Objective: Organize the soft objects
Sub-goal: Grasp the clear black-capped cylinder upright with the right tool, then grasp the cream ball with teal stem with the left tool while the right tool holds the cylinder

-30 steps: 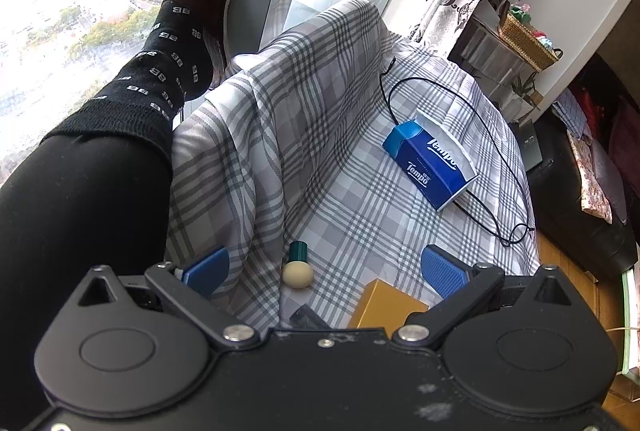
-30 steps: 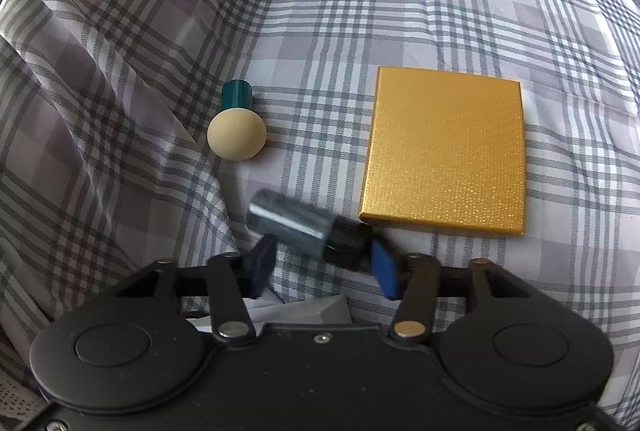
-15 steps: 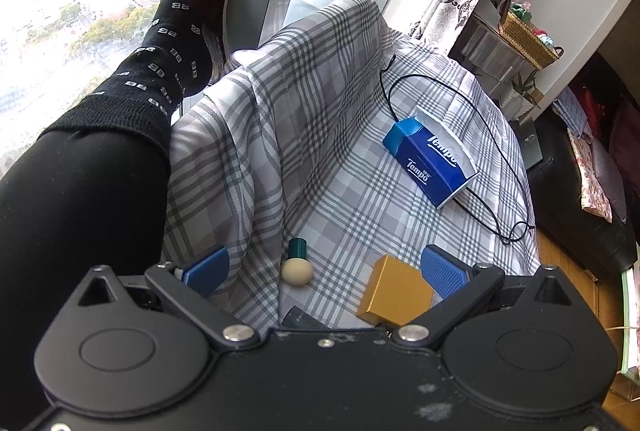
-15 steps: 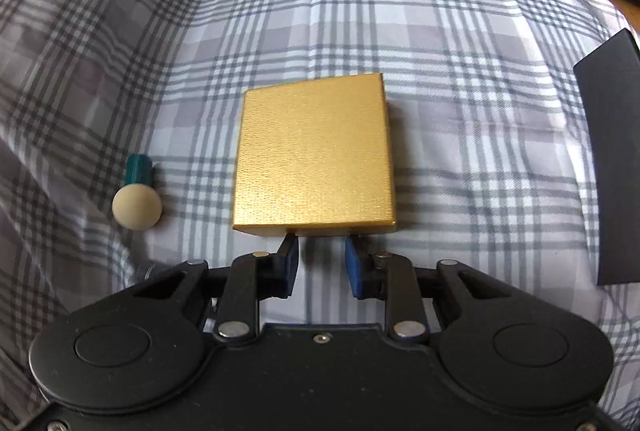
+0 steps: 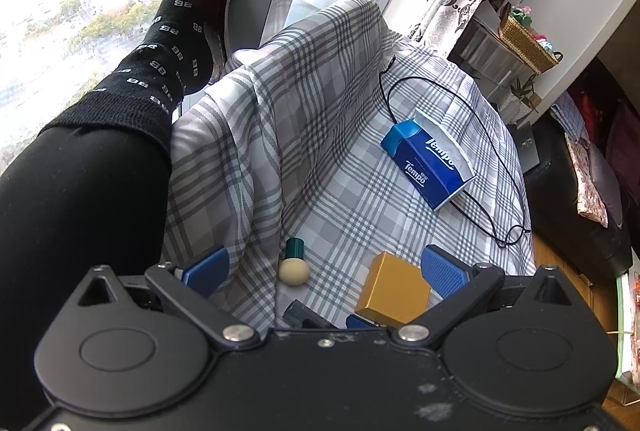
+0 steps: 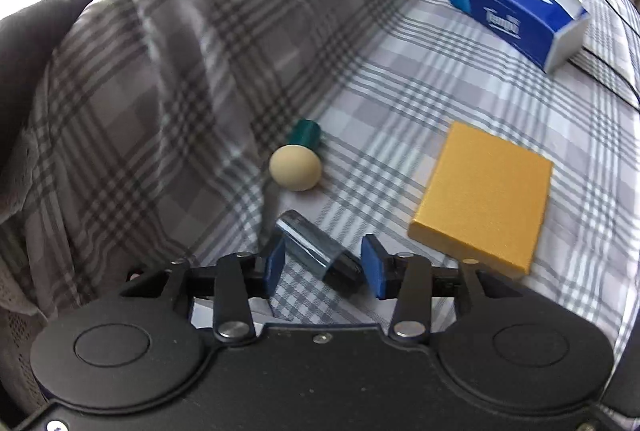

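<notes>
The tube (image 6: 318, 251) lies on the checked cloth (image 6: 400, 103) right between the right gripper (image 6: 325, 265) blue fingers (image 6: 275, 263), long axis slanted: clear pale end far-left, dark cap end near-right, almost against the right-side pad. Those fingers have just been opening and now stand partly apart; the left pad looks clear of the tube and the right one is too close to call, so I read no squeeze here, though blur keeps that a judgement. The tube looks hard and glossy, a smooth cylinder that would roll across its axis if nudged.

Just beyond it, far-left, sits the sponge (image 6: 295, 173), a matte beige ball on a short green handle (image 6: 306, 135), handle pointing away. That rounded head looks soft and squashy, the likeliest soft item here. To the right, near but apart from the tube, the gold box (image 6: 484, 191) lies flat, fine-grained and stiff-edged. Further off, far-right, the tissue pack (image 6: 516, 19), blue and slick with a white end, and a thin black cable (image 5: 496, 159) looping round it.

The left gripper (image 5: 324, 267) hangs higher, fingers wide, nothing between them. The right hand is plainly nearer both tube and sponge
</notes>
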### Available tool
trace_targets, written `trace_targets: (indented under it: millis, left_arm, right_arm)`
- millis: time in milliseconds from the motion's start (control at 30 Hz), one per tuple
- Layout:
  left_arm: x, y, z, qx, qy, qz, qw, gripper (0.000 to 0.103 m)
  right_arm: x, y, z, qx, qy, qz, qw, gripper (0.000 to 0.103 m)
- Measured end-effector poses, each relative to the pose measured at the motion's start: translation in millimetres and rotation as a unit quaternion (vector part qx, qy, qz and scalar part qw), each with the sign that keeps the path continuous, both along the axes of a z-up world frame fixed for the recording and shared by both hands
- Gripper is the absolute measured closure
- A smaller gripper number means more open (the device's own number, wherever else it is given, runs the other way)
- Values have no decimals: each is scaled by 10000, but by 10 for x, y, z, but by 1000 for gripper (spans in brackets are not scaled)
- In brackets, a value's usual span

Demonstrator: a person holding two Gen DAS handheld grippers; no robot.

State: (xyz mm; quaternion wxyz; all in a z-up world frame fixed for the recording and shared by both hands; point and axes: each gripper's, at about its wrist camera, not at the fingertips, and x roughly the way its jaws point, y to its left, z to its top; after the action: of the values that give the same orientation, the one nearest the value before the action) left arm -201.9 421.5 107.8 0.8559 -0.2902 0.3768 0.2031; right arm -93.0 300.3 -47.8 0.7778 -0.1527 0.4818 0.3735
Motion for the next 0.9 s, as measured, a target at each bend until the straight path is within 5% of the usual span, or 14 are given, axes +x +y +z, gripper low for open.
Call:
trace_targets:
  millis: [267, 333, 400, 900]
  left_arm:
    - [24, 9, -28, 10, 78, 49, 10000, 1]
    - [42, 9, -45, 14, 115, 58, 9999, 1]
    - [63, 9, -66, 17, 155, 81, 9998, 1]
    - [596, -207, -464, -11, 498, -239, 9985, 2]
  right_arm:
    - [-85, 233, -281, -599, -299, 937, 9933, 50]
    - [-66, 236, -331, -620, -277, 958, 9931, 56]
    - [-28, 202, -380, -591, -168, 920, 9939, 74]
    - [71, -952, -133, 694, -148, -48, 9975, 74]
